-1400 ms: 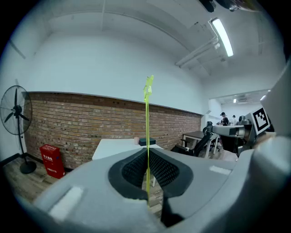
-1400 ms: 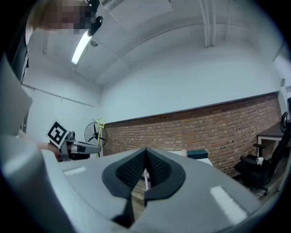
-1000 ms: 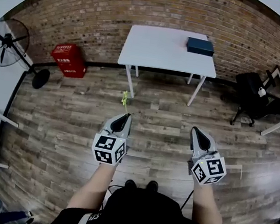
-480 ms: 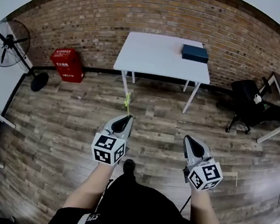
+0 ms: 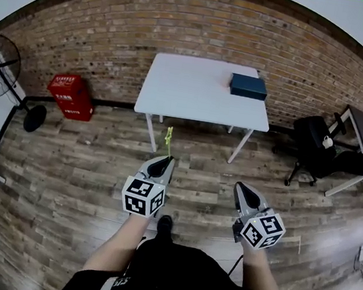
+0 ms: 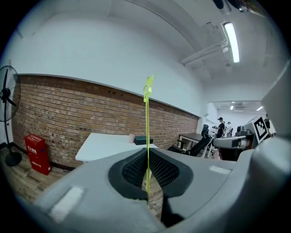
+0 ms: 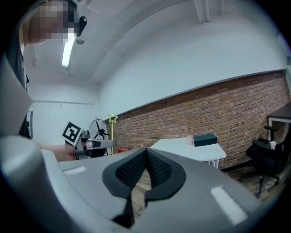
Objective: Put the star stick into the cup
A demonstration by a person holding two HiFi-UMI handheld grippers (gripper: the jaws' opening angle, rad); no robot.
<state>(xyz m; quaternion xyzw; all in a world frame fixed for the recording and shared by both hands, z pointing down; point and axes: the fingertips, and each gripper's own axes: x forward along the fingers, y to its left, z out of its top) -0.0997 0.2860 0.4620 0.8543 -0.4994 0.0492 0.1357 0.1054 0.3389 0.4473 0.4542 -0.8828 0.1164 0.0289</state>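
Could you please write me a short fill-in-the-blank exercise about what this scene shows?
The left tool is shut on the thin yellow ____.
The right tool holds ____.
The dark box lies on the white ____.
The red box stands on the floor by the ____ wall.
Missing words: star stick; nothing; table; brick.

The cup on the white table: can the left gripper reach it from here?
Probably not yet. The left gripper, shut on the star stick, is well short of the table where the cup stands by a dark box. Only open floor lies between.
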